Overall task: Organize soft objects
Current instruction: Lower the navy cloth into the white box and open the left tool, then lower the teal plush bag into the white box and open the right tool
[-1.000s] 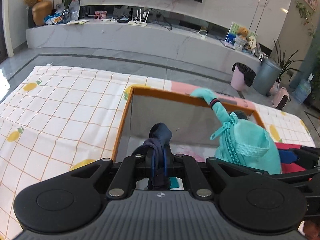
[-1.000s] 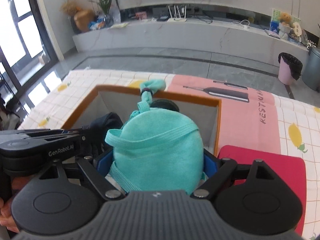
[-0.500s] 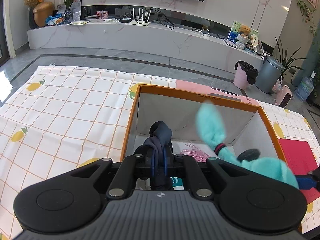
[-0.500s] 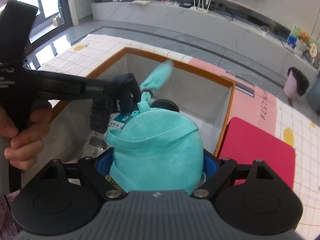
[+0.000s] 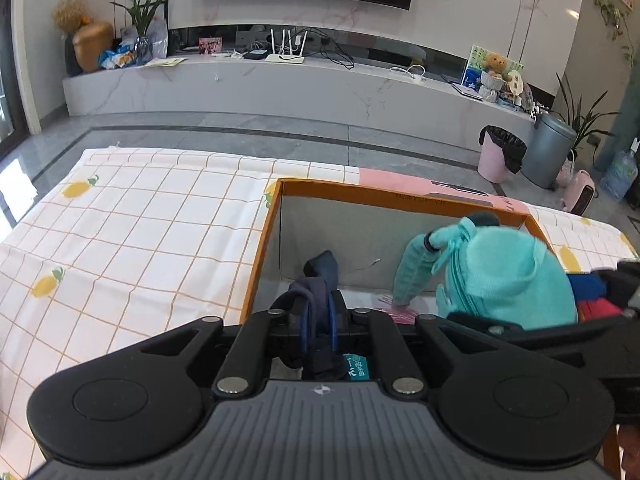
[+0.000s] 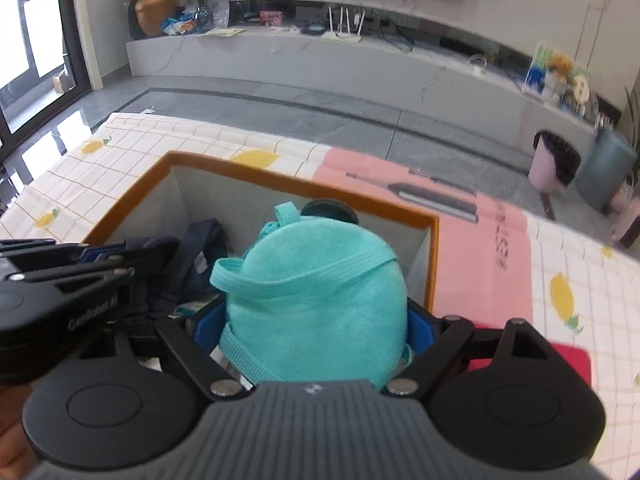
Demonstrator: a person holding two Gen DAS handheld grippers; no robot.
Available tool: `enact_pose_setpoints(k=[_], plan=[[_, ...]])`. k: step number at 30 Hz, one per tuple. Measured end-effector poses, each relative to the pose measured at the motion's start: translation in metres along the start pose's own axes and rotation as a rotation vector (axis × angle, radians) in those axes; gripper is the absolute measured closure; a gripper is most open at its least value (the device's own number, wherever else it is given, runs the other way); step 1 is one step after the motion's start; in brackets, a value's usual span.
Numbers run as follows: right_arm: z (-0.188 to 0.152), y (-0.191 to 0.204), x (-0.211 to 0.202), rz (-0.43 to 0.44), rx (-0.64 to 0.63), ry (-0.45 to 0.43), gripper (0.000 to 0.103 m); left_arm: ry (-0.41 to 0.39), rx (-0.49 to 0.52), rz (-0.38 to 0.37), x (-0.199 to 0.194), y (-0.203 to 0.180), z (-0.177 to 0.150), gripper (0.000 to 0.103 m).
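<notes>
Navy cloth (image 5: 324, 268) pinched in the left gripper (image 5: 319, 312), jaws pressed almost together on it, bunched top poking up past the fingertips. Held over the near left corner of the box (image 5: 392, 197), same spot and same pinch as a second ago, so no release on this side yet

Teal bag (image 6: 320, 280) clamped in the right gripper (image 6: 314, 320), jaws spread wide round its plump body, blue pads pressing both flanks. Grip unchanged over the last second; place and pose changed. Half a second ago low at the right edge of the left view, tail (image 5: 412, 276) flung up and blurred mid-swing. Now higher and further inside the box on its right side, tail drooping down with the tip reaching the box floor, next to something pink (image 5: 396, 306) lying there. Right view squared up on the box again after a slanted look half a second ago

Both soft things over or within the box, neither let go. Judged as the last stretch of a placing step: tail down first, body probably to follow. Likely snag: strap catching on a pad at release

Beyond the box, lemon-print tablecloth (image 5: 140, 220) and a red mat (image 6: 568, 356) at the right, untouched
</notes>
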State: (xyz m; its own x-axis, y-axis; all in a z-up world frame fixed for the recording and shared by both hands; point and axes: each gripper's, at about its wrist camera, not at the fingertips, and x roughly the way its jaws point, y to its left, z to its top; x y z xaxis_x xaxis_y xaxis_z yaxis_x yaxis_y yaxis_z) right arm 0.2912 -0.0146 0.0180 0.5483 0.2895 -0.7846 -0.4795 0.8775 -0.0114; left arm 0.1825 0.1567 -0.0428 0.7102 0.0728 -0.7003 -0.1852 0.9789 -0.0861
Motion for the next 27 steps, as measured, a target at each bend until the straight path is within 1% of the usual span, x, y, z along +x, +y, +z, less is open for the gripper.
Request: enact_pose_setpoints(k=[3,4,5,7,9,11,12,13,14,15,16,17,19,20,21,23,27], plan=[[0.003,-0.002,0.000,-0.003,0.001,-0.001,0.017,-0.011,-0.003,0.015,-0.001,-0.001,-0.001,0.084],[0.003,-0.002,-0.001,-0.004,0.001,0.001,0.017,-0.017,0.010,0.027,-0.001,-0.002,-0.001,0.080],[0.003,-0.002,-0.002,-0.005,0.000,0.002,0.017,-0.028,0.024,0.041,-0.002,-0.002,-0.001,0.078],[0.003,-0.002,-0.001,-0.001,0.000,-0.002,0.017,-0.038,0.029,0.034,-0.003,-0.002,-0.002,0.077],[0.002,-0.003,-0.002,0.002,0.009,-0.011,0.017,-0.031,0.020,0.024,-0.004,0.000,0.000,0.076],[0.002,-0.006,-0.002,0.010,0.038,-0.017,0.017,-0.028,-0.009,0.022,-0.008,0.003,0.003,0.068],[0.003,-0.007,-0.002,0.017,0.047,-0.014,0.017,-0.044,-0.030,0.009,-0.012,0.006,0.004,0.067],[0.004,-0.007,-0.002,0.021,0.046,-0.008,0.017,-0.068,-0.056,-0.011,-0.018,0.011,0.006,0.042],[0.005,-0.007,-0.002,0.023,0.039,-0.005,0.017,-0.101,-0.075,-0.069,-0.027,0.015,0.007,0.017],[0.004,-0.005,-0.002,0.020,0.029,-0.002,0.017,-0.138,-0.085,-0.151,-0.036,0.020,0.008,0.009],[0.003,-0.003,-0.002,0.014,0.015,0.000,0.017,-0.187,-0.093,-0.209,-0.046,0.024,0.008,0.007],[0.003,-0.001,-0.002,0.009,0.001,0.001,0.017,-0.234,-0.096,-0.233,-0.056,0.025,0.007,0.007],[0.001,0.001,-0.001,-0.001,-0.015,-0.001,0.017,-0.310,-0.074,-0.224,-0.073,0.024,0.006,0.004],[0.001,0.002,-0.001,-0.004,-0.014,-0.003,0.017,-0.338,-0.052,-0.213,-0.079,0.022,0.005,0.002],[0.001,0.002,-0.001,-0.005,-0.012,-0.005,0.016,-0.360,-0.031,-0.207,-0.083,0.021,0.003,0.001],[0.000,0.003,-0.001,-0.006,-0.007,-0.005,0.016,-0.370,-0.015,-0.209,-0.086,0.019,0.002,0.001],[0.000,0.006,-0.002,-0.013,-0.021,0.005,0.016,-0.325,-0.023,-0.207,-0.077,0.015,0.005,0.001]])
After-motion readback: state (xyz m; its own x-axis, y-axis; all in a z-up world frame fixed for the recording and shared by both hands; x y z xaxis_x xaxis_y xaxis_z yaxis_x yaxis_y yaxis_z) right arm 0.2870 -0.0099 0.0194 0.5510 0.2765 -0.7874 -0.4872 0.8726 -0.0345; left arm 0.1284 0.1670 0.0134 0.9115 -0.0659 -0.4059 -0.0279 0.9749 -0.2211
